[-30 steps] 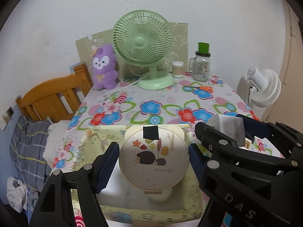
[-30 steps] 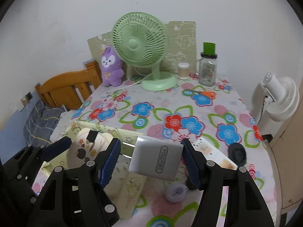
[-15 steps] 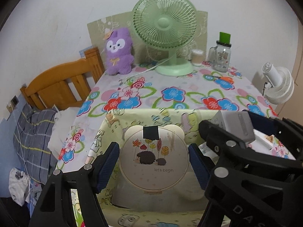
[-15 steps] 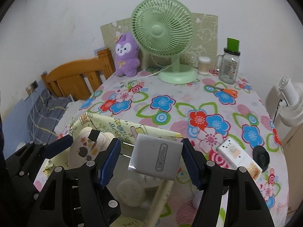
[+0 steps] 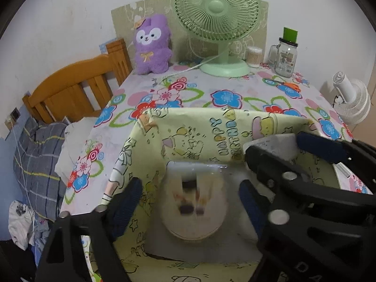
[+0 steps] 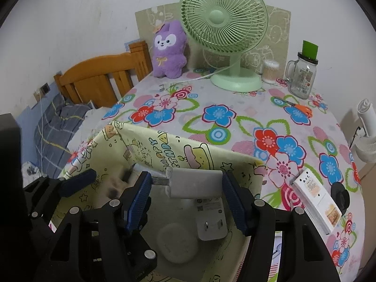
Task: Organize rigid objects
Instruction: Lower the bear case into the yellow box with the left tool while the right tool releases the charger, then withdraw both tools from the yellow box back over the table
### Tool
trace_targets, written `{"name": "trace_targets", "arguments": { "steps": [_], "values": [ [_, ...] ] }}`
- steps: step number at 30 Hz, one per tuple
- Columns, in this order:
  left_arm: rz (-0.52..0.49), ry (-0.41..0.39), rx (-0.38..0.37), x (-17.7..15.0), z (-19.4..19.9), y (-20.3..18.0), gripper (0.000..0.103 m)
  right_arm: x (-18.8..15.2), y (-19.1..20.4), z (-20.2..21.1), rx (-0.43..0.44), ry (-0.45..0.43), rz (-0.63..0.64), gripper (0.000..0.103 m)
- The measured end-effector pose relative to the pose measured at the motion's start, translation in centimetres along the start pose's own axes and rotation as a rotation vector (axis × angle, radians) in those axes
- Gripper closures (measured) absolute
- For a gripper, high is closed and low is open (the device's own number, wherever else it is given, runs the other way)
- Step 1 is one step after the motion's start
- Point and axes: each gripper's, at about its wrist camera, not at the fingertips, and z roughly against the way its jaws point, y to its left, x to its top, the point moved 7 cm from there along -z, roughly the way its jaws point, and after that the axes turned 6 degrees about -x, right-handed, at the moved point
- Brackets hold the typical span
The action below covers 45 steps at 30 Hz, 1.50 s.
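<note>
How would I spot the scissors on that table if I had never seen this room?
Start at the big green fan at the back of the flowered table. Go right to the glass mug jar with the green card in its lid. Just in front of it the scissors lie flat on the cloth, the only thing there with orange handles.

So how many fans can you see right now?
2. The green fan stands at the table's back by the wall; the white fan is off the table's right edge. Others may be out of view.
</note>
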Motion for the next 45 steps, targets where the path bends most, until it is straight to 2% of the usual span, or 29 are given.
{"name": "trace_targets", "arguments": {
  "steps": [1, 6, 9, 10, 11, 15, 36, 45],
  "values": [
    [0.000, -0.004, -0.008, 0.1, 0.1, -0.1, 0.008, -0.1, 0.0, -0.1, 0.004, 0.013, 0.002, 0.036],
    [0.006, -0.013, -0.018, 0.2, 0.3, -0.1, 0.006, -0.3, 0.1, -0.3, -0.007, 0.029, 0.017, 0.035],
    [0.013, -0.017, -0.018, 0.2, 0.6, -0.1, 0.004, -0.2, 0.1, 0.3, -0.014, 0.004, 0.023, 0.028],
    [0.013, -0.023, -0.011, 0.2, 0.8, -0.1, 0.003, -0.2, 0.0, 0.5, -0.028, -0.005, 0.023, 0.021],
    [0.012, -0.030, -0.005, 0.2, 1.0, -0.1, 0.002, -0.1, 0.0, 0.9, -0.034, -0.024, 0.028, 0.018],
    [0.005, -0.047, -0.001, 0.2, 2.1, -0.6, 0.002, 0.1, -0.5, 2.2, -0.058, -0.065, 0.032, 0.012],
    [-0.033, -0.139, -0.013, 0.5, 7.7, -6.9, 0.001, -1.3, -5.2, 9.7, -0.078, -0.145, -0.025, 0.009],
    [-0.065, -0.179, -0.027, 0.1, 9.9, -10.5, 0.001, -2.2, -8.1, 12.9, -0.102, -0.190, -0.043, 0.005]
  ]
}}
